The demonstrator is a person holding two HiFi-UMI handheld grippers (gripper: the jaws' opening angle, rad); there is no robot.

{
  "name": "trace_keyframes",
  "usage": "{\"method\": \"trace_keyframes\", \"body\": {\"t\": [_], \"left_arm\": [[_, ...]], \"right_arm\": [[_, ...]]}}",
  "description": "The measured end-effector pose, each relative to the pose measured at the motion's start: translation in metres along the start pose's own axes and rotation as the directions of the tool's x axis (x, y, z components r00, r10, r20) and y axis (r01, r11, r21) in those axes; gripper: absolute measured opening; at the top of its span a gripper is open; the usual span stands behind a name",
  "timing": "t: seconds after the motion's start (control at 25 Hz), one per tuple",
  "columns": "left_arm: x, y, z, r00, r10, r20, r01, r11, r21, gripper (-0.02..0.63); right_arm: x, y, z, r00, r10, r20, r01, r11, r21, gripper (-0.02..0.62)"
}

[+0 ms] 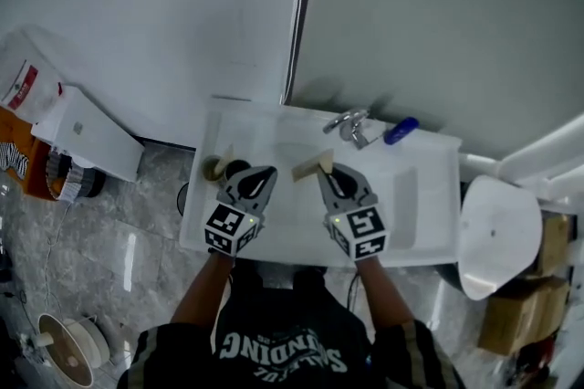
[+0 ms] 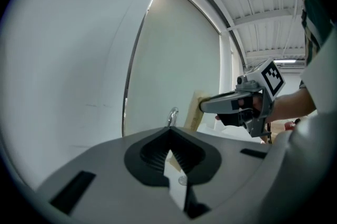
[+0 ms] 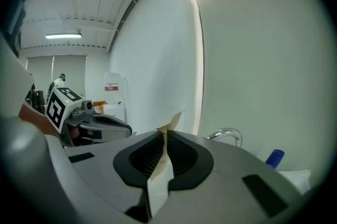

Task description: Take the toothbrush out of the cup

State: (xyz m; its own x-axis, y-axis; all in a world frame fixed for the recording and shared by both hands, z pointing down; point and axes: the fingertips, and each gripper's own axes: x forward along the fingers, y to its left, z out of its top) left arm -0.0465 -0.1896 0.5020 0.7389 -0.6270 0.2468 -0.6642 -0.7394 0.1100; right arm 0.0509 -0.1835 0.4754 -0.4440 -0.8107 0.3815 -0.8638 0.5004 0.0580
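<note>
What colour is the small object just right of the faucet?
The small object is blue. It shows best in the head view, beside the faucet.

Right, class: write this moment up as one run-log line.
right gripper: shut on beige strip, over sink | left gripper: empty, near cup | cup: at sink's left rim

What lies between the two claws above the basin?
In the head view, a beige flat strip, clamped in the right claw, juts toward the left claw; below is bare white basin.
</note>
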Motion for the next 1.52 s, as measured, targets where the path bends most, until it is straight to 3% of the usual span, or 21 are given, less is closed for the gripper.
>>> {"method": "trace_keyframes", "body": {"t": [0.36, 0.52, 0.68, 1.08, 1.28, 1.52], "left_arm": [[0.083, -0.087, 0.002, 0.991, -0.129, -0.031, 0.130, 0.991, 0.035, -0.003], [0.121, -0.129, 0.002, 0.980, -0.195, -0.039, 0.197, 0.980, 0.041, -0.003], [0.156, -0.172, 0.002, 0.963, -0.266, -0.047, 0.268, 0.962, 0.046, -0.003], [0.223, -0.265, -0.015, 0.902, -0.420, -0.097, 0.426, 0.904, 0.044, -0.003], [0.238, -0.287, -0.022, 0.883, -0.454, -0.122, 0.461, 0.887, 0.035, -0.003], [0.252, -0.292, -0.026, 0.879, -0.453, -0.145, 0.461, 0.887, 0.025, -0.003]], "right_arm": [[-0.070, -0.090, -0.048, 0.993, -0.112, -0.034, 0.114, 0.992, 0.055, 0.018], [-0.103, -0.128, -0.065, 0.984, -0.175, -0.022, 0.176, 0.981, 0.079, 0.018], [-0.144, -0.169, -0.094, 0.967, -0.240, -0.088, 0.249, 0.962, 0.112, 0.018], [-0.257, -0.275, -0.188, 0.873, -0.430, -0.228, 0.472, 0.864, 0.178, 0.018], [-0.298, -0.312, -0.229, 0.826, -0.463, -0.322, 0.530, 0.832, 0.164, 0.018], [-0.329, -0.349, -0.280, 0.754, -0.452, -0.478, 0.566, 0.816, 0.121, 0.018]]}}
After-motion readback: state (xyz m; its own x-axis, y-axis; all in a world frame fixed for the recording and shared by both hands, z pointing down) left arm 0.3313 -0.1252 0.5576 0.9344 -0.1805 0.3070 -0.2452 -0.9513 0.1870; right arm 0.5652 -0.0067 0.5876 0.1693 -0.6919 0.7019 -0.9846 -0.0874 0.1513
